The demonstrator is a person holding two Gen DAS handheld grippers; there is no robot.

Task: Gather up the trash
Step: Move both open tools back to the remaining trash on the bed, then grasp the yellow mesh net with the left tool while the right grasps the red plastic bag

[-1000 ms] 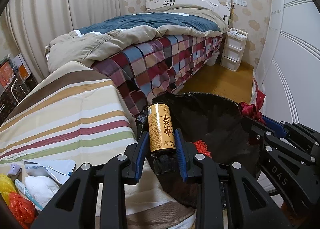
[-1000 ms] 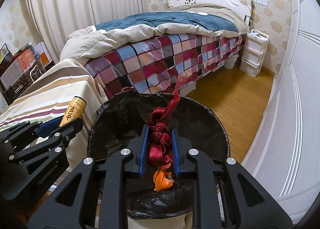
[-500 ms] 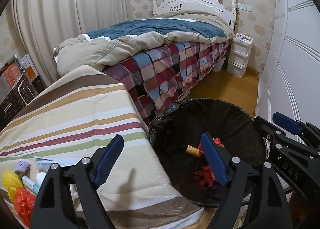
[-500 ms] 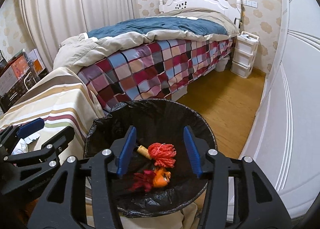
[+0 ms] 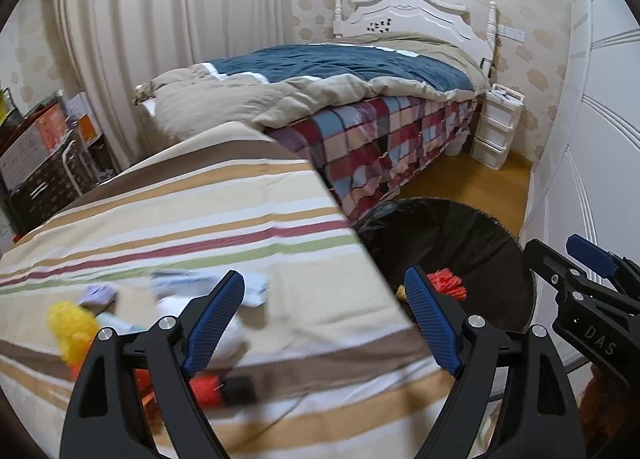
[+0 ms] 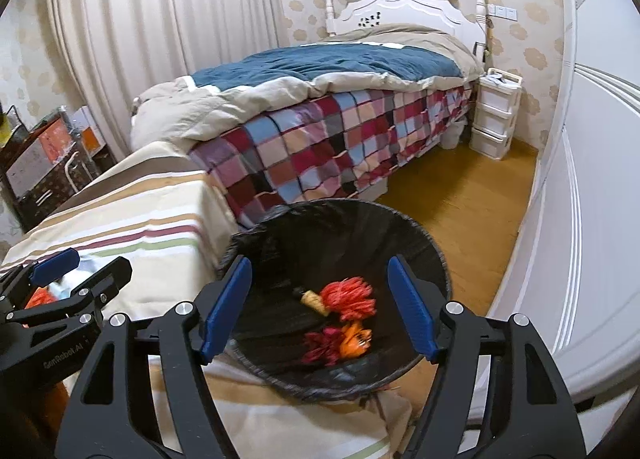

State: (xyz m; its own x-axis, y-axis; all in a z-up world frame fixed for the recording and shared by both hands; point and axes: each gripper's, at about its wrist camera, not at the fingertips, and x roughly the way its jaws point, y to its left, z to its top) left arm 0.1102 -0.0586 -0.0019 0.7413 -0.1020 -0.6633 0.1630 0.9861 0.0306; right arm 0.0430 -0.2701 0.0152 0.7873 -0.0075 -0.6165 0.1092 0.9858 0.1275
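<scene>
A black-lined trash bin [image 6: 424,243] stands beside the striped table [image 5: 200,219]; it also shows in the left wrist view [image 5: 480,243]. In it lie a red net ball [image 6: 354,297], an orange piece [image 6: 354,343], a dark red ribbon [image 6: 320,349] and a small yellow bottle [image 6: 312,299]. My right gripper [image 6: 320,305] is open and empty above the bin. My left gripper [image 5: 326,319] is open and empty above the table's right edge. Blurred trash lies on the table: a yellow net ball [image 5: 74,323], white wrappers [image 5: 208,285], a red piece [image 5: 208,389].
A bed [image 6: 340,119] with a checked blanket stands behind the table and bin. A white drawer unit [image 6: 494,115] sits by the headboard. White wardrobe doors [image 6: 592,199] run along the right. Wooden floor [image 6: 460,195] lies between bed and wardrobe. Boxes [image 5: 36,147] stand at the far left.
Both grippers opened and dropped the yellow bottle and the red ribbon into the bin. The left gripper has since swung left over the table. The right gripper stays above the bin.
</scene>
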